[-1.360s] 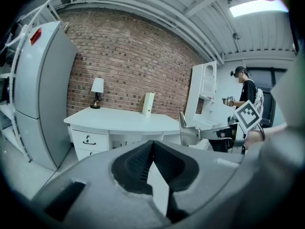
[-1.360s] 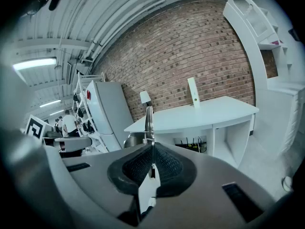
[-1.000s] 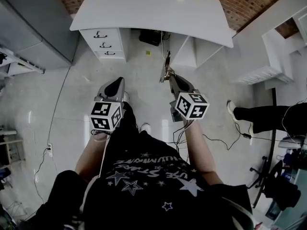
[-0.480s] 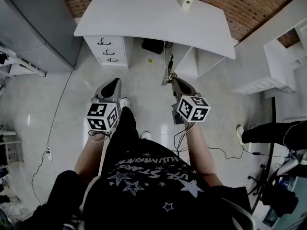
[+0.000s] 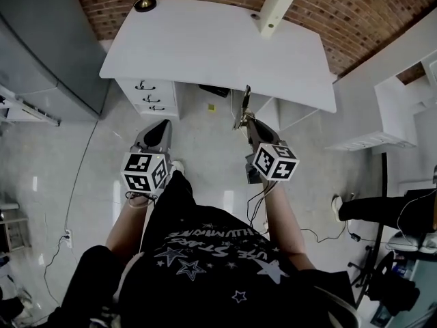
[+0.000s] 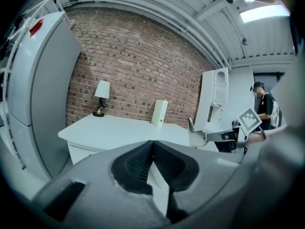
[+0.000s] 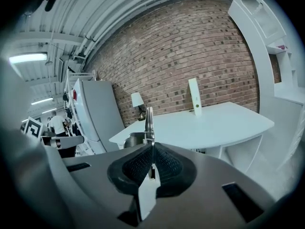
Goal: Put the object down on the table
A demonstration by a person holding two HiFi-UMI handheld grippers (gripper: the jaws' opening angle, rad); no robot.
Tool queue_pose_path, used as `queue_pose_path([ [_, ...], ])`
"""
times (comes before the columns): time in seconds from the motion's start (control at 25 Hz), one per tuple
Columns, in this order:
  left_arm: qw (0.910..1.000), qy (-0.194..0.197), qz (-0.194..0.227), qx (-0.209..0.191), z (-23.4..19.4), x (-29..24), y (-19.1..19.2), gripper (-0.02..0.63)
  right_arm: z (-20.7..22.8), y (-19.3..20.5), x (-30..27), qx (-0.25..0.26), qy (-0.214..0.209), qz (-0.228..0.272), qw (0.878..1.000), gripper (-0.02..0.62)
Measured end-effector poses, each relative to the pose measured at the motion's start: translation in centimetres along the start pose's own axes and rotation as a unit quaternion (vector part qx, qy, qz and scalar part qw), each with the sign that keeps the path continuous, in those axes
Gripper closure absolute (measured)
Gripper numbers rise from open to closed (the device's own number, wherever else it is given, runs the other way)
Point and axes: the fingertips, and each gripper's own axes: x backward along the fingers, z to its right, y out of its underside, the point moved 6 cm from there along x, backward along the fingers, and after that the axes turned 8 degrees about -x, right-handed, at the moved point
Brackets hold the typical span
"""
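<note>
Head view: we stand on a pale floor [image 5: 205, 139] facing a white table [image 5: 205, 39] in the upper middle of the frame, with a brick wall [image 5: 341, 5] behind it. The right gripper [image 5: 247, 119], centre-right, is clamped on a thin metal tool [image 5: 243, 104]. In the right gripper view both pads are pressed onto its lower end, and the tool sticks up out of the jaws, roughly upright. The tool is in the air at the table's near edge. In the head view its tip overlaps that edge, but it isn't resting on the top. The left gripper [image 5: 159, 130], centre-left, is closed with nothing in it. Its own view shows the pads meeting with nothing between them. It sits lower in the frame than the table and points toward the drawers [image 5: 149, 94] under the table's left end. On the table there's a small lamp [image 5: 144, 2] at the far left corner and a tall white block [image 5: 273, 9] at the far edge, right of centre. The rest of the top is bare. A grey cabinet [image 5: 41, 39] fills the upper left and white shelves [image 5: 389, 108] stand at the right. Another person's leg [image 5: 382, 207] enters from the right edge, well apart from us.
</note>
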Motion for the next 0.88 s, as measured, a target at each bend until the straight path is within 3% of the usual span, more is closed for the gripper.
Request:
queue_pose_path([
  [0.28,0.9992,0.035,-0.007,-0.019,-7.4,-8.0,-3.5,0.586,-0.2,-5.2,-9.1,-0.020,0.036,0.014,0.999,0.581],
  [0.52,0.9985,0.053,-0.011,-0.012,-12.8,-12.8,-5.4,0.586,-1.0,-8.1,-15.3,-0.016,0.052,0.013,0.998,0.581],
  [0.88,0.9965,0.072,-0.040,-0.012,-15.6,-16.0,-4.0,0.586,-1.3,-8.5,-20.1,-0.010,0.047,-0.010,0.999,0.582],
])
